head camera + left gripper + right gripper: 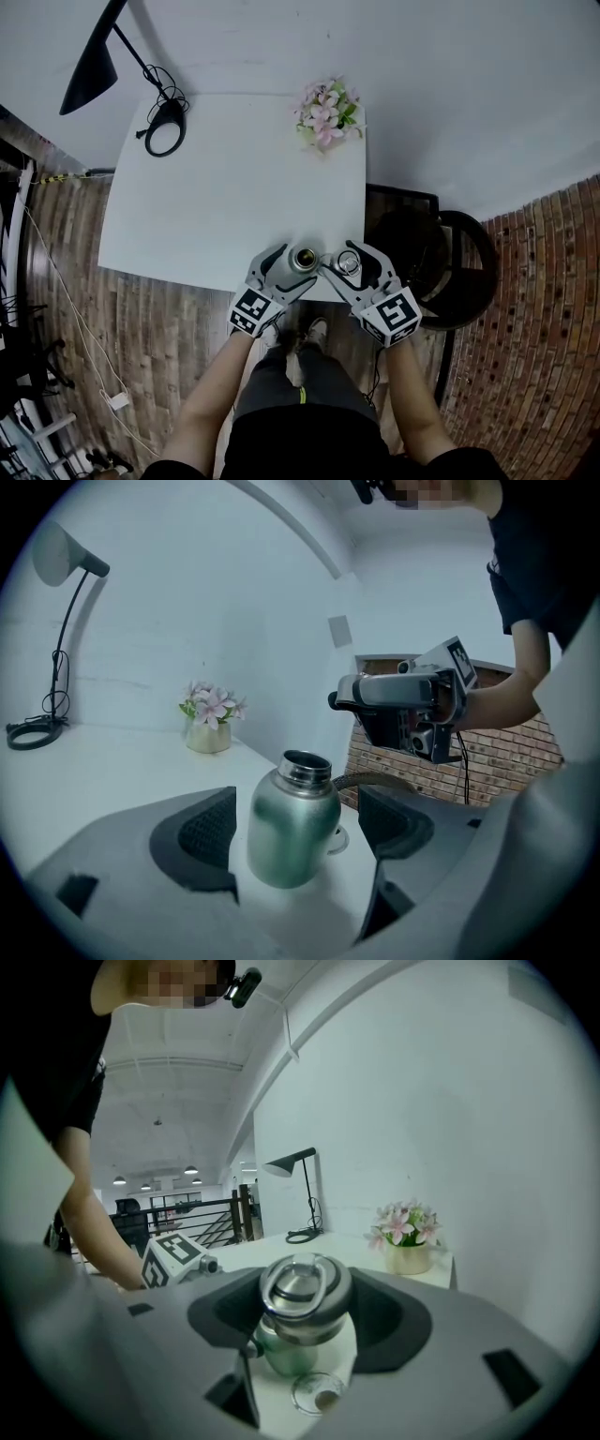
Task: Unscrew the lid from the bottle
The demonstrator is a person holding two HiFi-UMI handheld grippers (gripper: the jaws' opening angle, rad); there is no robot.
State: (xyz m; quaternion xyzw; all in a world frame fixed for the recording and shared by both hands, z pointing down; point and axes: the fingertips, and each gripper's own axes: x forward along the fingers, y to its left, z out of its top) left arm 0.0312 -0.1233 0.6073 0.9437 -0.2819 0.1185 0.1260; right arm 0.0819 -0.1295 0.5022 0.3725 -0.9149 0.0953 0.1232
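A green steel bottle stands at the near edge of the white table, its mouth bare. In the left gripper view the bottle sits between the pads of my left gripper, with a thin strip of table showing on each side. My right gripper is just right of the bottle and shut on the steel lid. In the right gripper view the lid, with its ring handle, is pinched between both pads, and the bottle shows below and behind it.
A pot of pink flowers stands at the table's far right corner. A black lamp and its round base are at the far left. A small clear round thing lies by the bottle. A black chair stands right of the table.
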